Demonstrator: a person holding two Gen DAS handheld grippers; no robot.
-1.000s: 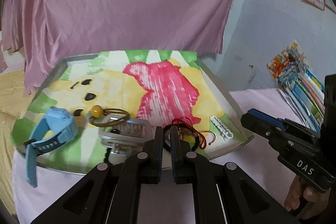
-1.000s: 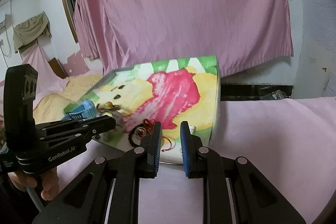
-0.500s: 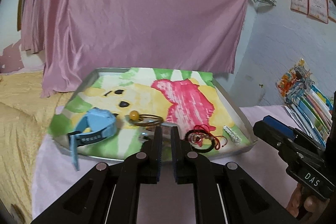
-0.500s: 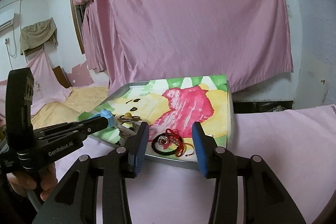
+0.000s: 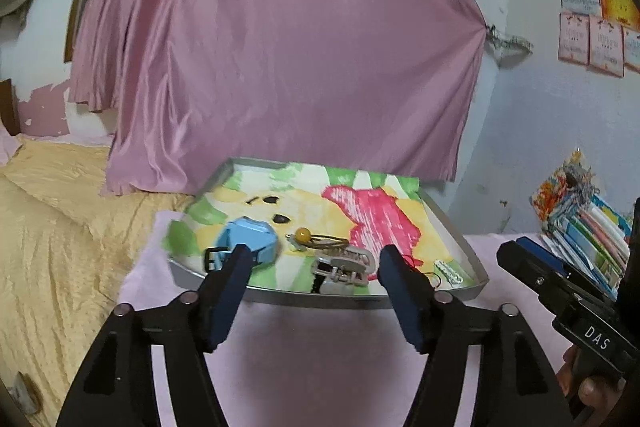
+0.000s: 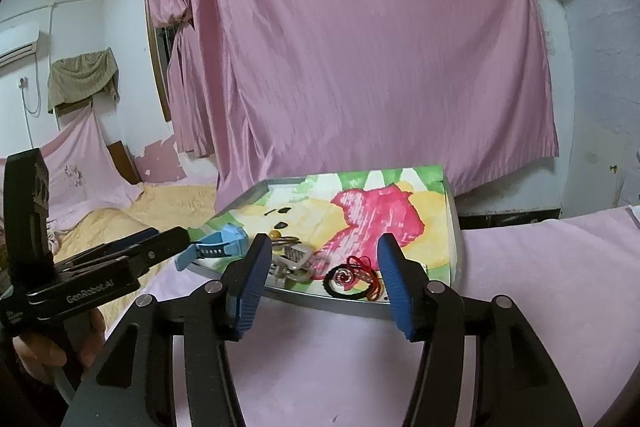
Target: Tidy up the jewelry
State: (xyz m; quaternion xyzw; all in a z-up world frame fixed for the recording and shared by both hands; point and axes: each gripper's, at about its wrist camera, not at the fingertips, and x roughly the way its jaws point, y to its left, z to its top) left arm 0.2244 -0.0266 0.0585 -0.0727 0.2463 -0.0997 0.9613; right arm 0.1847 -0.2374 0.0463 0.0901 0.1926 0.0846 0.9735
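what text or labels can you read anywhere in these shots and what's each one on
"DAS" – on the black body of the right gripper, seen from the left wrist view.
"GenRobot.AI" – on the black body of the left gripper, seen from the right wrist view.
Wall posters: print too small and blurred to read.
Stacked booklets: nothing legible.

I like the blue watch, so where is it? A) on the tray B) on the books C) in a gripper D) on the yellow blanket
A: the watch lies on the tray, near its left edge, and both the left gripper and the right gripper are open and hold nothing.
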